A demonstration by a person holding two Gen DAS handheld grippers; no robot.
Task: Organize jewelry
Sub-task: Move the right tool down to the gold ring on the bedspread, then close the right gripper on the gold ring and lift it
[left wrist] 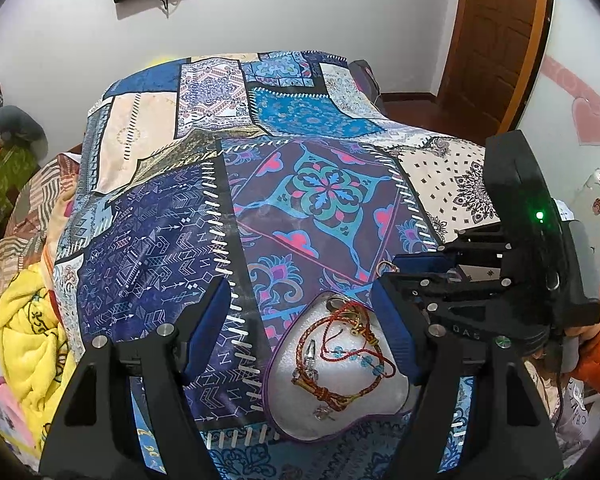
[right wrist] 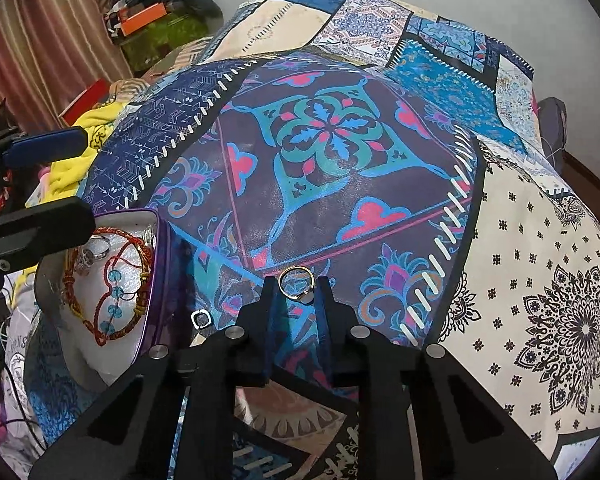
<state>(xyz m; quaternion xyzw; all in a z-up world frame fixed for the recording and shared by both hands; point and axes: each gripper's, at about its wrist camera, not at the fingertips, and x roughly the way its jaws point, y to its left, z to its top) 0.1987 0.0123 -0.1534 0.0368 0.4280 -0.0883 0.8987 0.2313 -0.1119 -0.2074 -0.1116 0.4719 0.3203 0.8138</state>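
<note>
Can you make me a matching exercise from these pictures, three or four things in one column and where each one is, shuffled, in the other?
Column one:
1. gold ring
2. small silver ring
3. red cord bracelet
4. left claw

Column two:
A. lying in the purple-rimmed tray
B. loose on the patterned bedspread, beside the tray
C. pinched at the tips of the right claw
D. open, its fingers straddling the tray

Pairs: 1-C, 2-B, 3-A, 4-D

Bedroom: patchwork bedspread (left wrist: pixel 260 184), wooden door (left wrist: pixel 496 36) (heart wall stickers).
</note>
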